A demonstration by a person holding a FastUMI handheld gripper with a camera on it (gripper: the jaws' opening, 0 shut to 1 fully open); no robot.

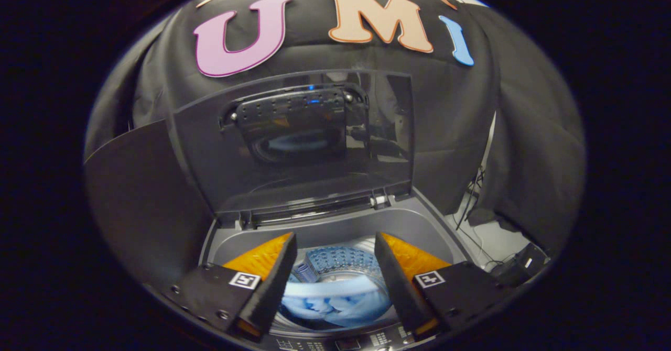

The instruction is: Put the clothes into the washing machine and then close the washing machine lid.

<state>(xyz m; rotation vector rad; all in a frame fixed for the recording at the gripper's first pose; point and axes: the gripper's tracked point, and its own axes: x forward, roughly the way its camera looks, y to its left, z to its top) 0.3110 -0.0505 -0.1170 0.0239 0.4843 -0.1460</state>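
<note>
Fingers (335,283) spread wide with nothing in them, hovering over my grey top-loading washing machine (335,225). Light blue crumpled clothes (335,301) sit down in the drum between them. Dark see-through lid (293,141) stands upright beyond.

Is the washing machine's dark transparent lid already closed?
No, the dark transparent lid stands raised behind the open drum, beyond the open gripper.

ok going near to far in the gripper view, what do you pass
control panel → open gripper fingers → clothes in the drum → hinge → raised lid → booth wall
</note>
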